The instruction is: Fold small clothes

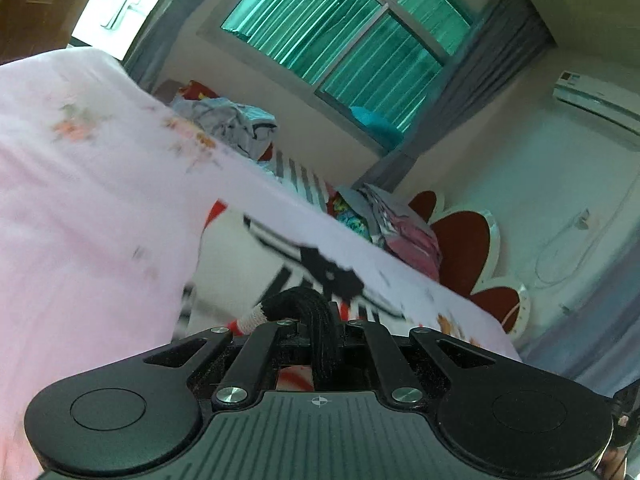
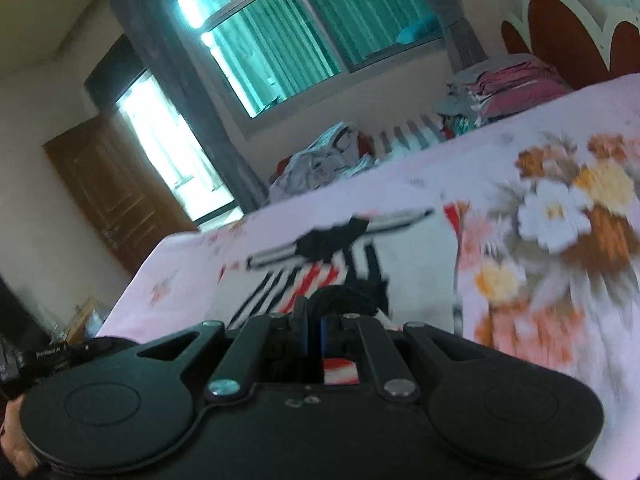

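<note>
A small white garment [image 1: 232, 272] with black and red stripes and black trim is held up over the bed, blurred by motion. My left gripper [image 1: 318, 320] is shut on a bunched black edge of it. In the right wrist view the same garment [image 2: 400, 248] spreads out ahead, and my right gripper [image 2: 314, 320] is shut on another bunch of its black trim. Cloth hides the fingertips of both grippers. A red-striped part of the garment shows below each pair of jaws.
The bed's pink floral sheet [image 1: 80, 184] [image 2: 560, 220] lies under the garment. A loose heap of clothes [image 1: 236, 124] [image 2: 320, 156] and a folded stack [image 1: 404, 236] [image 2: 516, 84] sit at the far side, near the red-and-white headboard [image 1: 464, 248]. A green-curtained window [image 1: 344, 28] is beyond.
</note>
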The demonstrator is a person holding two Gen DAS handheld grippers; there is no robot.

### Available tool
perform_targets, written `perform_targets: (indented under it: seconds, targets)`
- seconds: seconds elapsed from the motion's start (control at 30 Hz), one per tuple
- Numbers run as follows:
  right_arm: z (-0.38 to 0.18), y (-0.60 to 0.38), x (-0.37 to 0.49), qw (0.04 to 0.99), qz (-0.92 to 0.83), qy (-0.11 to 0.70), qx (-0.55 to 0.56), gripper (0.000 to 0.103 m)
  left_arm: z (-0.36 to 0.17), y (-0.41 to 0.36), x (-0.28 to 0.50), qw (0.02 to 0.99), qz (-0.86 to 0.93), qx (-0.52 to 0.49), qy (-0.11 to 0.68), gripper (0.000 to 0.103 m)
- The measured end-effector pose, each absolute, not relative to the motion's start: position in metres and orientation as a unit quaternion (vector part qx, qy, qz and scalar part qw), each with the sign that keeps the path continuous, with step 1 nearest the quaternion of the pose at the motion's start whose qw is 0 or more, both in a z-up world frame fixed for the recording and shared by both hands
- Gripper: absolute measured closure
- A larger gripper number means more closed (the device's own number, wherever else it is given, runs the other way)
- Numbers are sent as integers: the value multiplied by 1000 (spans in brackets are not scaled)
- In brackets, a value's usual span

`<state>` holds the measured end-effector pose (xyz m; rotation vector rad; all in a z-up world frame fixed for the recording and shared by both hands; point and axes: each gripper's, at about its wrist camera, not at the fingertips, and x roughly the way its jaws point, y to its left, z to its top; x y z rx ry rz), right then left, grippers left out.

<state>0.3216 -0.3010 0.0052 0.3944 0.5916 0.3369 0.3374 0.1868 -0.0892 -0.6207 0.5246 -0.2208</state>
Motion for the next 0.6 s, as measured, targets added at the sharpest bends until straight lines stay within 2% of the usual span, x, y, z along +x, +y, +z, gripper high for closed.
perform_targets:
  seconds: [0.17,0.33,0.5,0.6]
  targets:
    - [-1,-300,426,908,119,343,209,97,-89,187,449,907,-97,-285,293,99]
    - [-39,-304,502,882,89,392,247,97,-114,178,549,891,-78,-265,360,99]
    - [-86,-301,556,862,57,440,244,97,-144,164,600,883,-83,-210,411,99]
    - [-105,-302,574,853,49,455,251,97,-159,164,613,874,-96,-216,424,99]
